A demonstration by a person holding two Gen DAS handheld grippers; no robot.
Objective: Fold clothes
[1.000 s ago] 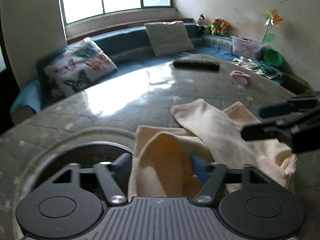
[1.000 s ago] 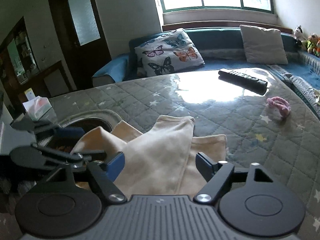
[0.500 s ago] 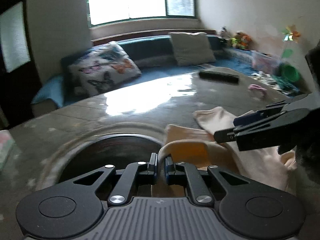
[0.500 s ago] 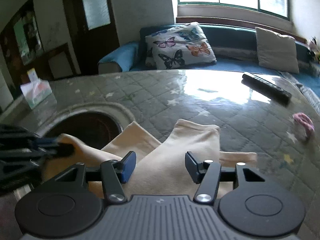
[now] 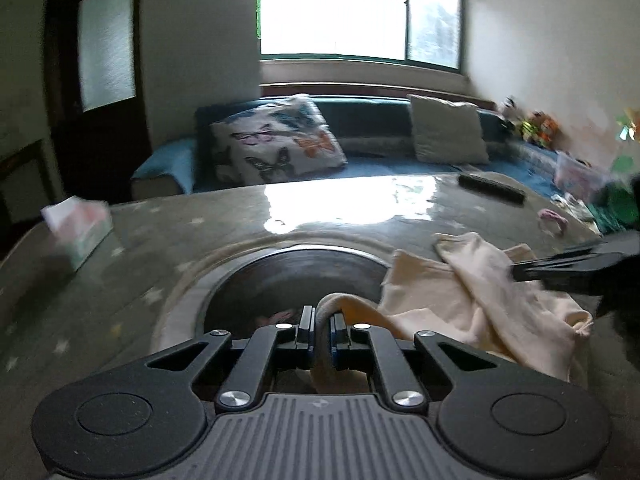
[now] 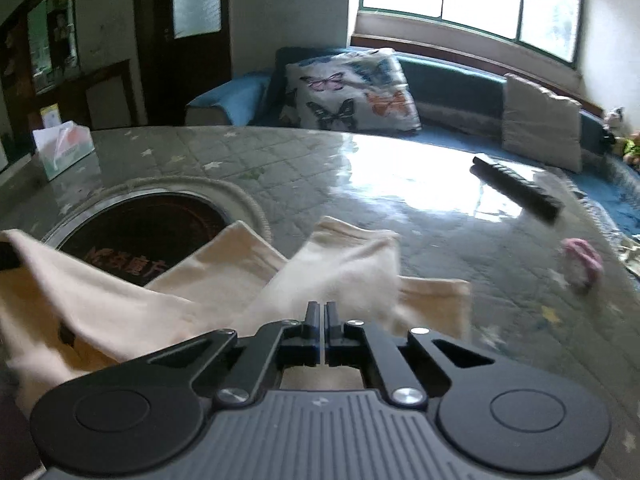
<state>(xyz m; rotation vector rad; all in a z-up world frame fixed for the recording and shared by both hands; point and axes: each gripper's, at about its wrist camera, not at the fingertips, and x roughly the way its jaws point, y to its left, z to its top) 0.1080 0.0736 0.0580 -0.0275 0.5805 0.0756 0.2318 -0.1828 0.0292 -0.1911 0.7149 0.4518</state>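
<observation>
A cream garment (image 5: 480, 304) lies crumpled on the quilted table, partly over the round dark inset. My left gripper (image 5: 322, 334) is shut on a fold of its edge, which passes between the jaws. In the right wrist view the garment (image 6: 280, 280) spreads in front of my right gripper (image 6: 322, 330). That gripper's jaws are closed together over the cloth; whether cloth is pinched between them is hard to tell. The right gripper also shows at the right edge of the left wrist view (image 5: 576, 264), closed at the garment.
A round dark inset (image 6: 140, 220) sits in the table (image 6: 400, 200). A tissue box (image 6: 64, 148) stands at the far left. A black remote (image 6: 516, 188) and a pink item (image 6: 582, 260) lie to the right. A sofa with a butterfly cushion (image 6: 352, 88) is behind.
The left gripper closed on the garment's edge and pulled it left over the inset. The right gripper went from open to closed over the cloth.
</observation>
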